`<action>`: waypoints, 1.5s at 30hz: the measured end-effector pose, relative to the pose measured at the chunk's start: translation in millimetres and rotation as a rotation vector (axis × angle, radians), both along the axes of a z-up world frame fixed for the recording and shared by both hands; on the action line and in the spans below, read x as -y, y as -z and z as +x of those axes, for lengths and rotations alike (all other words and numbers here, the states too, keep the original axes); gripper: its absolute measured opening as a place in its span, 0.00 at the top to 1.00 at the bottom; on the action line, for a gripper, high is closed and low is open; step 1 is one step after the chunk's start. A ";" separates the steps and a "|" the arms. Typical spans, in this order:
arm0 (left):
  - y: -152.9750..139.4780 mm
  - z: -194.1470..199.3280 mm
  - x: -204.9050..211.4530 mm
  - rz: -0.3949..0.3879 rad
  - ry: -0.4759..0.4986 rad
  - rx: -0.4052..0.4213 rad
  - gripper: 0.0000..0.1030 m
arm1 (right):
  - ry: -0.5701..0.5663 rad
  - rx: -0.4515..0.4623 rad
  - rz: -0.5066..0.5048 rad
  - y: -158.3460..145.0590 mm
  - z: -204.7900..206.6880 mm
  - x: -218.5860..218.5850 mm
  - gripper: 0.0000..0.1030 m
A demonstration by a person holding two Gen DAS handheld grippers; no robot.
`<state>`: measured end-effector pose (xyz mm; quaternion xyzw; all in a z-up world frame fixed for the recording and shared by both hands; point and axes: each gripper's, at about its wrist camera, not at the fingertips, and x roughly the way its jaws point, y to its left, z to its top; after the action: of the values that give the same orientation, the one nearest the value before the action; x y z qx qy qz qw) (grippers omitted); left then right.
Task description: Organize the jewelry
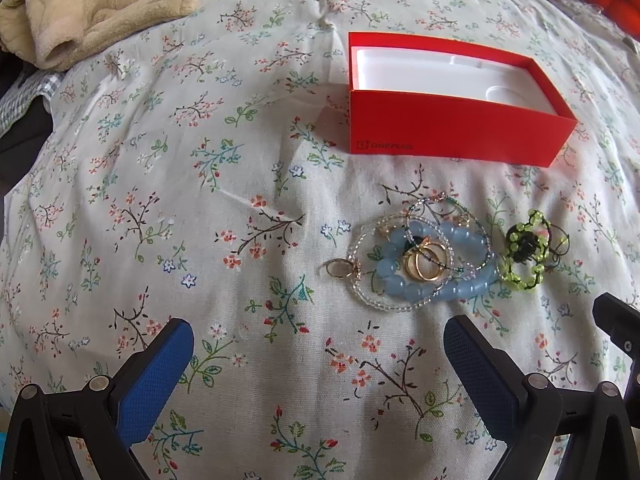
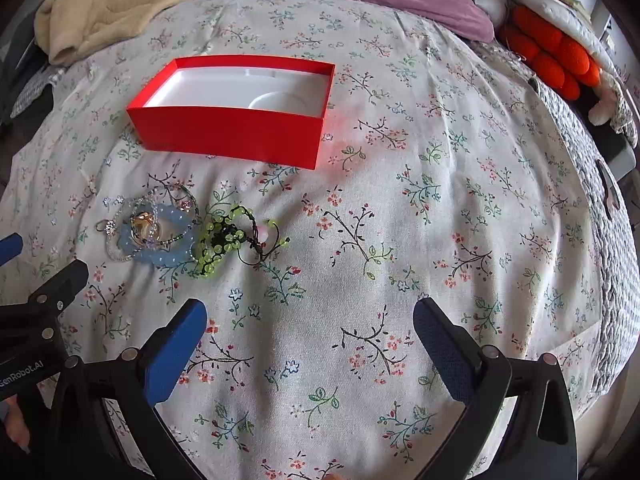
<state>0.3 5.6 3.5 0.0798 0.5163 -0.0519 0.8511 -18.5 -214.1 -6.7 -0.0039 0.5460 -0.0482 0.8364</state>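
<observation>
Your left gripper is spread wide over the floral sheet and holds nothing. Your right gripper is also wide and holds nothing. In the left wrist view the jewelry pile lies right of centre, with the blue bead bracelet, the gold rings and the green beaded bracelet just beside. The red box stands open above the pile, apart from it.
</observation>
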 end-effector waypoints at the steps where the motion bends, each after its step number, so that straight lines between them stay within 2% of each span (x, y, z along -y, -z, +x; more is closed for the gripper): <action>1: -0.3 -0.1 0.2 0.001 0.002 0.002 0.00 | -0.001 0.000 -0.001 -0.2 0.2 0.0 0.00; 7: -3.0 0.0 0.2 0.003 0.006 0.014 0.00 | -0.002 0.000 0.003 -1.2 0.4 0.3 0.00; 10: -7.6 1.0 -1.0 0.004 0.018 0.033 0.00 | 0.025 0.023 0.046 -9.9 -0.2 5.3 0.00; 14: -17.8 10.4 -1.4 0.010 0.041 0.032 0.00 | 0.006 0.018 0.093 -22.9 7.8 8.7 0.00; 19: -30.7 29.2 -9.4 -0.096 0.048 -0.025 0.01 | -0.020 0.006 0.167 -37.6 22.0 15.2 0.00; 24: -26.0 45.5 -16.0 -0.210 0.046 -0.095 0.02 | -0.059 -0.012 0.264 -44.4 35.0 20.2 0.00; 27: -17.8 52.8 -19.1 -0.260 0.054 -0.117 0.14 | -0.066 -0.024 0.322 -37.5 44.8 24.3 0.01; 30: -3.5 60.5 -23.1 -0.316 0.069 -0.153 0.26 | -0.063 -0.048 0.384 -22.5 54.9 25.7 0.11; 32: 2.0 67.0 -21.3 -0.349 0.118 -0.196 0.26 | -0.086 -0.065 0.417 -15.2 61.9 21.0 0.13; 34: 1.1 68.3 -15.8 -0.352 0.219 -0.190 0.27 | -0.123 -0.063 0.440 -13.2 68.1 14.5 0.13; 38: 3.3 54.7 -2.4 -0.234 0.441 -0.110 0.25 | -0.242 -0.045 0.464 -11.1 80.9 -2.2 0.13; 40: 12.6 48.2 0.9 -0.183 0.518 -0.103 0.25 | -0.319 -0.025 0.447 -9.4 84.6 -12.8 0.13; 43: 28.5 42.3 0.2 -0.139 0.578 -0.113 0.25 | -0.427 -0.012 0.422 -4.4 86.4 -26.0 0.13; 45: 36.3 41.8 -2.1 -0.137 0.604 -0.116 0.23 | -0.473 -0.027 0.412 2.6 89.0 -34.1 0.13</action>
<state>42.1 7.7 -32.7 0.1690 0.5120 -0.3415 0.7699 70.5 -180.0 -9.3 0.0382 0.5392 0.2597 0.8003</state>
